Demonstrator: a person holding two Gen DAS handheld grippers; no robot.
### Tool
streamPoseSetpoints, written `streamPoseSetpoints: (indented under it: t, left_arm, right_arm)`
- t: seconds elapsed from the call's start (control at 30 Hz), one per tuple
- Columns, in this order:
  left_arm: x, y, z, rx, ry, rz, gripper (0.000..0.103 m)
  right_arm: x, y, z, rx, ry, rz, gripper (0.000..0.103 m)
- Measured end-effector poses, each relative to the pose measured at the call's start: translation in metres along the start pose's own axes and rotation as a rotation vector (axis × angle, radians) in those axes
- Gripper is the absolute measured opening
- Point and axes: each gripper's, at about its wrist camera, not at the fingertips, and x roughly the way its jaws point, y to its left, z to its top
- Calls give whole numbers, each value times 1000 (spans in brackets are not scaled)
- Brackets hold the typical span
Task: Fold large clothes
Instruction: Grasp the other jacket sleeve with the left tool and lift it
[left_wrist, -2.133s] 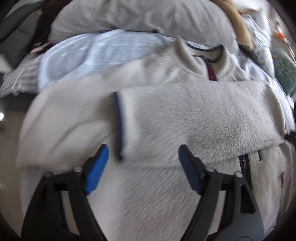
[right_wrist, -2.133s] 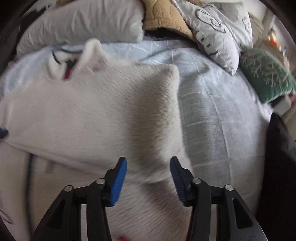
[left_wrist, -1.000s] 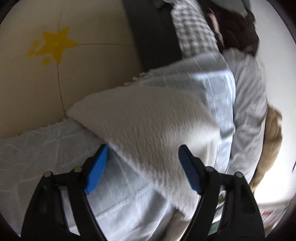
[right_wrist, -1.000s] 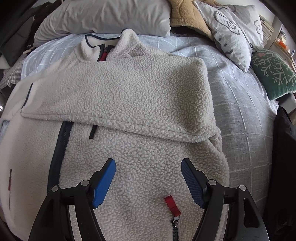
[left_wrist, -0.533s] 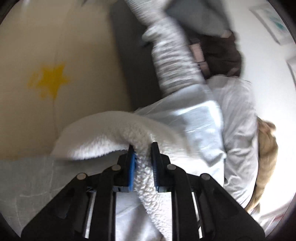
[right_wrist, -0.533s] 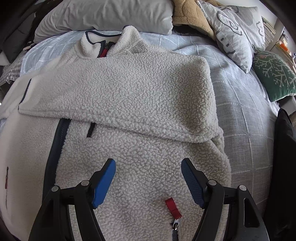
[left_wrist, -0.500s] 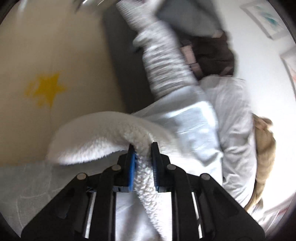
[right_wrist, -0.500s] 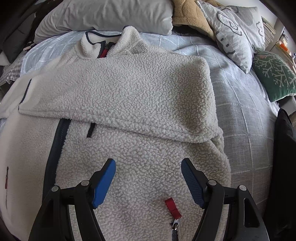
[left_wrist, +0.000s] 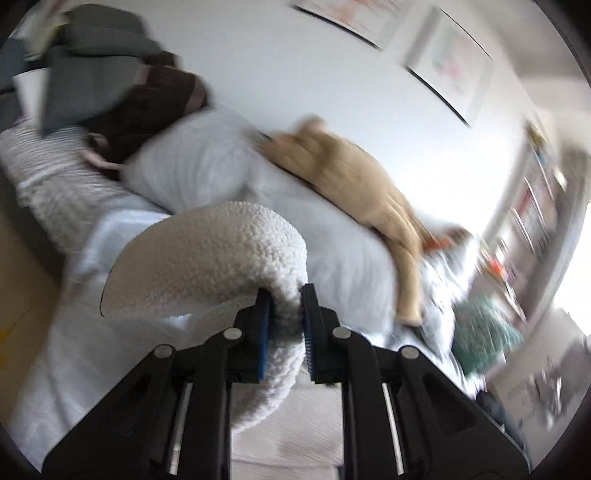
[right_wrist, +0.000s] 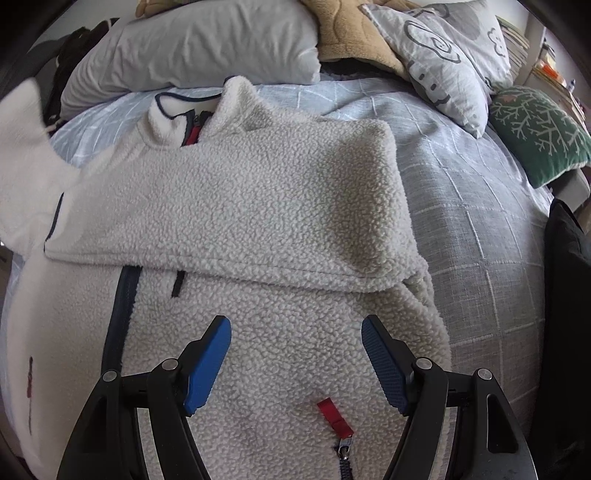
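A cream fleece jacket (right_wrist: 258, 229) lies front up on the bed, its right sleeve folded across the chest. My left gripper (left_wrist: 286, 325) is shut on the jacket's left sleeve (left_wrist: 221, 251) and holds it lifted above the bed; that raised sleeve shows blurred at the far left of the right wrist view (right_wrist: 22, 122). My right gripper (right_wrist: 295, 354) is open and empty, hovering over the jacket's lower front near the red zipper pull (right_wrist: 334, 411).
Grey pillows (right_wrist: 207, 40), a tan blanket (right_wrist: 354, 33), a patterned pillow (right_wrist: 454, 48) and a green cushion (right_wrist: 535, 133) line the bed's head and right side. The grey checked bedspread (right_wrist: 480, 229) is bare right of the jacket. Dark clothes (left_wrist: 140, 99) are piled at far left.
My left gripper closed on the left sleeve and has lifted it, swinging up and toward the bed's middle. The right gripper has stayed still and open.
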Motion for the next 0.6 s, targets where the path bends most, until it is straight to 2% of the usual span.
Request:
streamPoseSetpoints:
  t: [0.13,0.27,0.33,0.37,0.4,0.43,0.47,0.57,0.6]
  left_arm:
    - [46,-54,-55,126,150,-25,19]
    - [99,-72,-144,195,384,-8,20]
    - [116,-73,-189,240,473,14,25]
    - [124,-72,-210,272,520,22,37]
    - [128,-69,-226,309,538,29,38]
    - [122,-72,-235,363,486,22,39]
    - [116,-75,-236,379,472,17,42]
    - [108,-78,-223,349,546,-34,64]
    - [103,-78,-219,343,563,-48,68]
  right_arm:
    - [-1,-6,0,23,-6,7,75]
    - [-1,-14,-1,54,-5,19,75]
    - [0,-18,-1,76,-4,31,75]
    - [1,-20,0,88,-2,39,75]
    - [2,-21,0,96,1,47,75]
    - [3,-21,0,103,2,52,75]
    - [4,-21,0,104,6,58,75]
    - [6,-18,0,94,9,63,75]
    - [6,-18,0,91,10,65,75]
